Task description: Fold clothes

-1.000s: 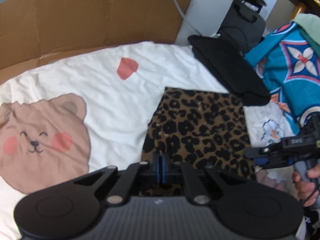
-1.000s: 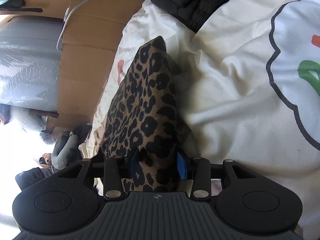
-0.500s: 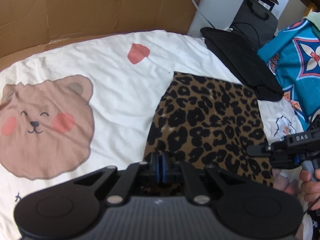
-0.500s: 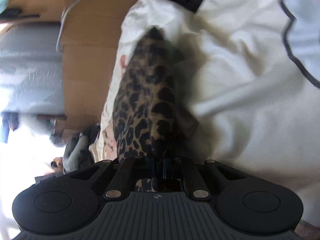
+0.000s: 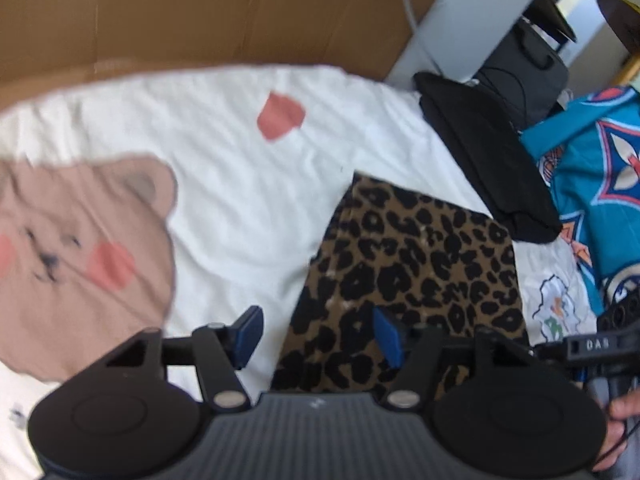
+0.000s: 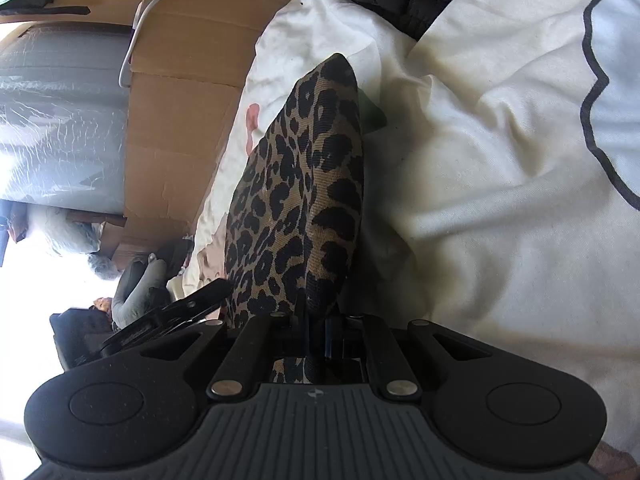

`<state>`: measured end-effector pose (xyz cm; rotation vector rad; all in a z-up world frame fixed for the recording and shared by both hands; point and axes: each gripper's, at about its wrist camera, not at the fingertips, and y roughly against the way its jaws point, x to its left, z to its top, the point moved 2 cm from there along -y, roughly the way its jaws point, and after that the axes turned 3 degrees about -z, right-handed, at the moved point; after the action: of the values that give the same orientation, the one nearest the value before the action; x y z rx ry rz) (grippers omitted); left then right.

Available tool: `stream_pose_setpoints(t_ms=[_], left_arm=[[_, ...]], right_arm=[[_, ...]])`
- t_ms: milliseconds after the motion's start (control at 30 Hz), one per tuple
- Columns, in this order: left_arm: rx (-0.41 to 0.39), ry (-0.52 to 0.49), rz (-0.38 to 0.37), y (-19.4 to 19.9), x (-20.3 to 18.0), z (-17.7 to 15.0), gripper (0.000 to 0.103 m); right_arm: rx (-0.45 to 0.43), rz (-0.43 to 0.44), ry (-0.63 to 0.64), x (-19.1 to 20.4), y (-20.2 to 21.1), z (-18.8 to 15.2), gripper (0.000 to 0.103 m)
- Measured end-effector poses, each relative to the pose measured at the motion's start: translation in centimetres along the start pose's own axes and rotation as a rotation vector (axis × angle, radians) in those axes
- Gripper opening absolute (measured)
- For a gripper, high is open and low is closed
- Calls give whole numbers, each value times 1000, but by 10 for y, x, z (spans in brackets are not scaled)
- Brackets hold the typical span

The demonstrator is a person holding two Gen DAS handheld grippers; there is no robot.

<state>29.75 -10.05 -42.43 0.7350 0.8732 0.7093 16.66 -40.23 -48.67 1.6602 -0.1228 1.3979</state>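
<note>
Now our left gripper (image 5: pixel 318 336) is spread over the leopard cloth's (image 5: pixel 416 264) edge, right gripper (image 6: pixel 316 334) pinching it; black garment (image 5: pixel 488 160) lies ahead.

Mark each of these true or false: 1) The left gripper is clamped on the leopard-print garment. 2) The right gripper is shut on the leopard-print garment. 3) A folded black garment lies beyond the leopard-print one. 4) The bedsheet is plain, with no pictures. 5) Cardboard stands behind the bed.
1) False. The left gripper is open, its blue pads spread apart above the near corner of the leopard-print garment.
2) True. The right gripper is shut on the garment's edge.
3) True. The black garment lies at its far right corner.
4) False. The bedsheet shows a bear face and a red shape.
5) True. The cardboard stands behind the bed.
</note>
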Motion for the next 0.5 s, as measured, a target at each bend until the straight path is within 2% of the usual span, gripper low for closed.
stream_pose_setpoints(t_ms=[167, 233, 333, 433, 467, 500], left_arm=[[14, 67, -62, -12, 8, 0, 63], [42, 107, -107, -18, 12, -1, 58], [34, 105, -112, -19, 11, -2, 52], [25, 103, -118, -16, 9, -2, 40], [27, 122, -131, -15, 12, 0, 34], [32, 149, -150, -13, 15, 1, 33]], right_arm=[[0, -3, -5, -1, 0, 0, 5], [1, -8, -12, 1, 1, 1, 5], [-5, -1, -21, 6, 8, 4, 5], [-9, -12, 5, 14, 16, 7, 5], [-12, -16, 5, 14, 18, 8, 5], [-13, -18, 3, 12, 19, 9, 5]])
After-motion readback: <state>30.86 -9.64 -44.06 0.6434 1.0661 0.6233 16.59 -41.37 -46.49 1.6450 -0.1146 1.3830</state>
